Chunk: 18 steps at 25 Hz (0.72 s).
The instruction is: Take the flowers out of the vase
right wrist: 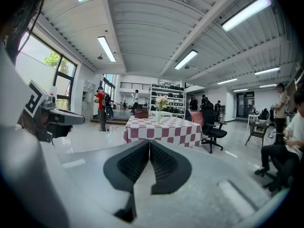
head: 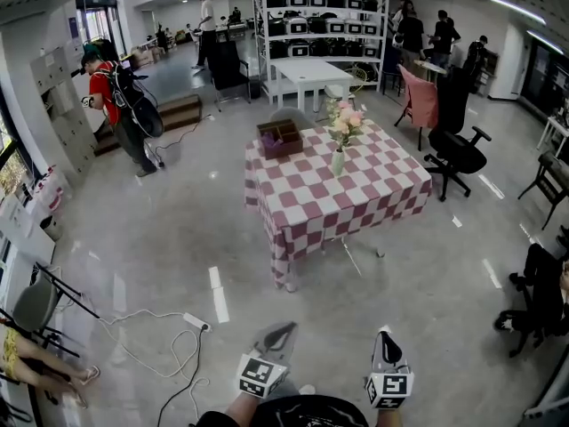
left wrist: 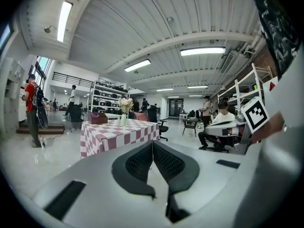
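flowers (head: 345,121), pink and cream, upright in pale vase (head: 338,162); vase on table with red-and-white checked cloth (head: 356,198), toward far side. brown box (head: 280,137) near vase, to its left in head view. left gripper (head: 281,330): jaws pressed together. right gripper (head: 384,334): jaws likewise together. both low over grey floor (head: 178,238), well apart from table.

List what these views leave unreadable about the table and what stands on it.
Flowers: too small in all three views to count stems.
Vase: too small to tell whether it holds water.
Brown box: contents too small in the head view; its own wall hides them in both gripper views.
Checked cloth: hides the tabletop and most of the legs.
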Each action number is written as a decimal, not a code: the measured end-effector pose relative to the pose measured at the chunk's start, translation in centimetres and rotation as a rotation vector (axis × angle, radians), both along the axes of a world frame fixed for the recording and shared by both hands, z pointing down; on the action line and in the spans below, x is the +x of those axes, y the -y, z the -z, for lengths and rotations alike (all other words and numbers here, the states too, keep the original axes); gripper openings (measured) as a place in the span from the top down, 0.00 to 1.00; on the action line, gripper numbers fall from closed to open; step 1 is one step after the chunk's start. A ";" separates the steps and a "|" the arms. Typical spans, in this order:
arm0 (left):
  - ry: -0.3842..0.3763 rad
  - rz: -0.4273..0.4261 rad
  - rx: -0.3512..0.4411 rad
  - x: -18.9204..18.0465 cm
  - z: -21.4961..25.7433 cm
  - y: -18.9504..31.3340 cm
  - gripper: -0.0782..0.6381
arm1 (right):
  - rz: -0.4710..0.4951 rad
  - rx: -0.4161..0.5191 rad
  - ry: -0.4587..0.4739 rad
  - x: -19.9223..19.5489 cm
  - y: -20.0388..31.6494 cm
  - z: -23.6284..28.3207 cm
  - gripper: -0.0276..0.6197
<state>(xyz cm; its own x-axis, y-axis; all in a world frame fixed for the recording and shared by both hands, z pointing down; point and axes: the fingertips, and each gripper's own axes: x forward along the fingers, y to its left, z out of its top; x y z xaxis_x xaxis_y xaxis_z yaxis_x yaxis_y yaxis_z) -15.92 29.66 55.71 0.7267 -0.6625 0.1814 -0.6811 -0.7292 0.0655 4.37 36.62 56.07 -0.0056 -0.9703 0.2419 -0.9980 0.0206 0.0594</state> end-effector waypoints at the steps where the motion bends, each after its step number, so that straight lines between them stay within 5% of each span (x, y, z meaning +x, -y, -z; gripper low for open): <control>1: 0.001 0.001 -0.001 0.1 0.0 0.0 0.87 | 0.001 -0.002 0.002 0.1 0.0 0.0 0.95; 18: 0.026 -0.019 0.031 1.9 0.8 2.4 0.88 | 0.008 0.038 0.010 1.2 2.7 1.1 0.95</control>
